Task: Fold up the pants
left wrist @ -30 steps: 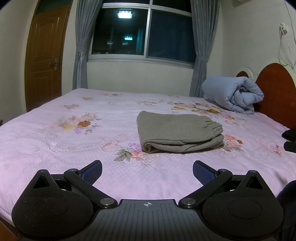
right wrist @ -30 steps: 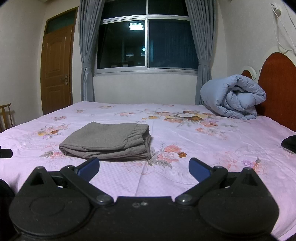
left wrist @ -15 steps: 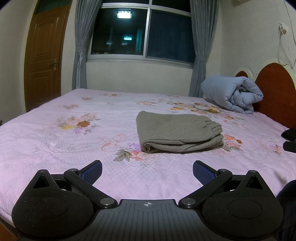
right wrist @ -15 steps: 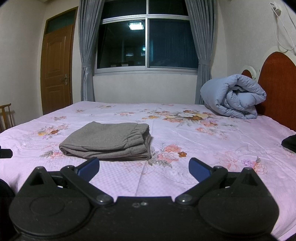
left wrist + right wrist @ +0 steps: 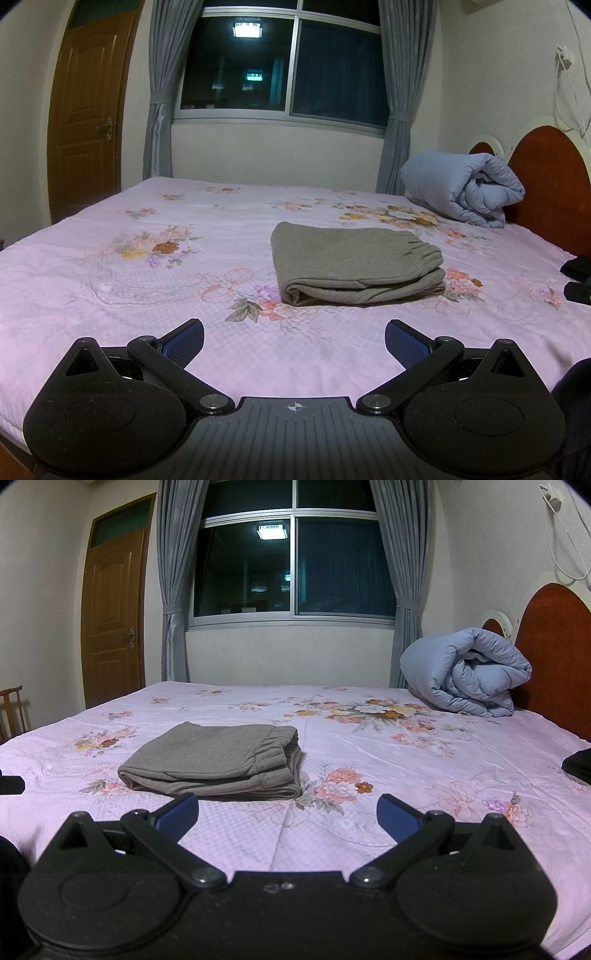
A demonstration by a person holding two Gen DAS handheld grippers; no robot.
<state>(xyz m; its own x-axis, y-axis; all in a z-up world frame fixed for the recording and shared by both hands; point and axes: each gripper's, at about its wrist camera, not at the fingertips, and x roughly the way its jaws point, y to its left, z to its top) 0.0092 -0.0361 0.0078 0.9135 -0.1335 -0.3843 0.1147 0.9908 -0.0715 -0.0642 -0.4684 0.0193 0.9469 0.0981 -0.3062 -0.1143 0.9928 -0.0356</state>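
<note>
Grey pants [image 5: 354,267] lie folded into a compact stack on the pink floral bedspread [image 5: 110,280], waistband end to the right. They also show in the right wrist view [image 5: 218,762], left of centre. My left gripper [image 5: 294,341] is open and empty, held back from the pants above the bed's near edge. My right gripper [image 5: 287,818] is open and empty, also held back, with the pants just beyond its left finger.
A rolled blue quilt [image 5: 461,188] lies by the wooden headboard [image 5: 546,184] at the far right. A dark object [image 5: 578,275] sits at the right bed edge. A wooden door [image 5: 110,620] and a chair [image 5: 13,710] stand at the left; a curtained window [image 5: 295,565] is behind.
</note>
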